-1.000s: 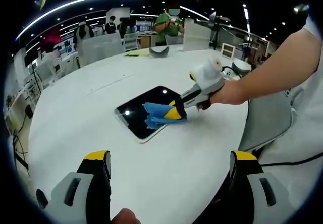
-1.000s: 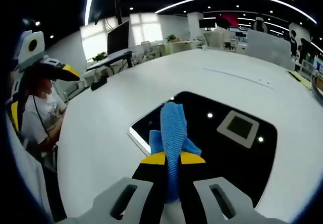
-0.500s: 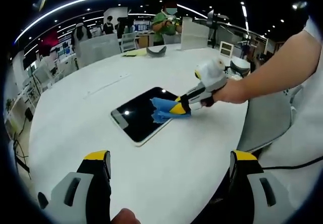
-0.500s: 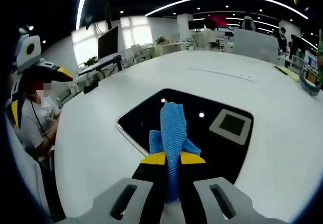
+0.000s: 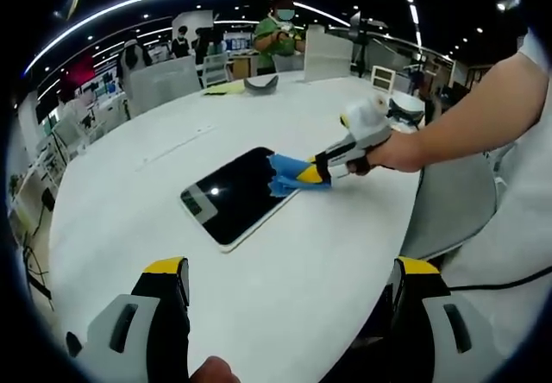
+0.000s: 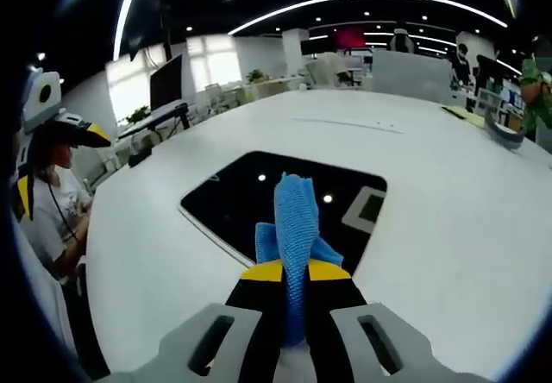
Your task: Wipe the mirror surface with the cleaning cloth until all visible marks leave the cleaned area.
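Your right gripper [image 5: 317,172] has slid the cleaning cloth [image 6: 296,219] from mid-glass out to the mirror's [image 5: 231,195] edge.

It's clamped tight on the cloth, which looks soft and floppy, so keep pinching that bunched fold. I'd guess the mirror, lying flat on the white table [image 5: 285,288], is thin, slick, fragile and light enough to skate, so press gently. Your left gripper [image 5: 293,301] hovers wide apart, holding nothing. Ceiling-light reflections on the dark glass make it hard to tell if marks remain, and the cloth hides the patch underneath.
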A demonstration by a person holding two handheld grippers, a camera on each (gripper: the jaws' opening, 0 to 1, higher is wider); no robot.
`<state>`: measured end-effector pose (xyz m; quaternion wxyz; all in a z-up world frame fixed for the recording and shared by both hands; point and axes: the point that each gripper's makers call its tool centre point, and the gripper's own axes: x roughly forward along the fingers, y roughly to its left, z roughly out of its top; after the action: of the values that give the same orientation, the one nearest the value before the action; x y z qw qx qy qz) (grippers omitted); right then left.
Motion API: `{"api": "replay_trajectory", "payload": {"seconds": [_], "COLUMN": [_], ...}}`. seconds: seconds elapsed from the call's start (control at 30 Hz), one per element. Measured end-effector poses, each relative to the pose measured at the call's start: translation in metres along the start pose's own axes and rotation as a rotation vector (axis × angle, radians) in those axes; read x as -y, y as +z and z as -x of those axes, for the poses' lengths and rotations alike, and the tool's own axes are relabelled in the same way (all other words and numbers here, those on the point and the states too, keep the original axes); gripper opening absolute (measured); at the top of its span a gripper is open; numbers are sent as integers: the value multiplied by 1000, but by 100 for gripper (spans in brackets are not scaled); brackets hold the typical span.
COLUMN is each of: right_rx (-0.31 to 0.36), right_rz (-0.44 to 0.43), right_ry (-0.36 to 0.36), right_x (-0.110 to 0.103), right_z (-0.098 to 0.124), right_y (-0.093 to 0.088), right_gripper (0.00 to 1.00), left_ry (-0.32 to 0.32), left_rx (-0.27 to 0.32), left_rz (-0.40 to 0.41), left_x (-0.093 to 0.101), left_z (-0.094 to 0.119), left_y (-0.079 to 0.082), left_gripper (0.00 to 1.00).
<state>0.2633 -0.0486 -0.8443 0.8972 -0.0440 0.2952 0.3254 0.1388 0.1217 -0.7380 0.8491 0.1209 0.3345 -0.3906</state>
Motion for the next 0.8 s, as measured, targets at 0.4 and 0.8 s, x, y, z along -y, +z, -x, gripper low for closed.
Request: {"api": "replay_trajectory", "payload": {"seconds": [0.4,0.8], "right_rx": [21,38], "right_rz": [-21,-36], "right_ry": [-83,-128], "right_x": [12,15], "right_z": [9,11], "right_y": [-4,-5], "right_gripper": [3,3], "left_ry": [13,35], "left_rx": [-14,-20], "left_rz": [-4,6], "left_x": [7,8], "left_z": [-2,-1], "left_y": [-1,-3], "left_gripper": [99,99]}}
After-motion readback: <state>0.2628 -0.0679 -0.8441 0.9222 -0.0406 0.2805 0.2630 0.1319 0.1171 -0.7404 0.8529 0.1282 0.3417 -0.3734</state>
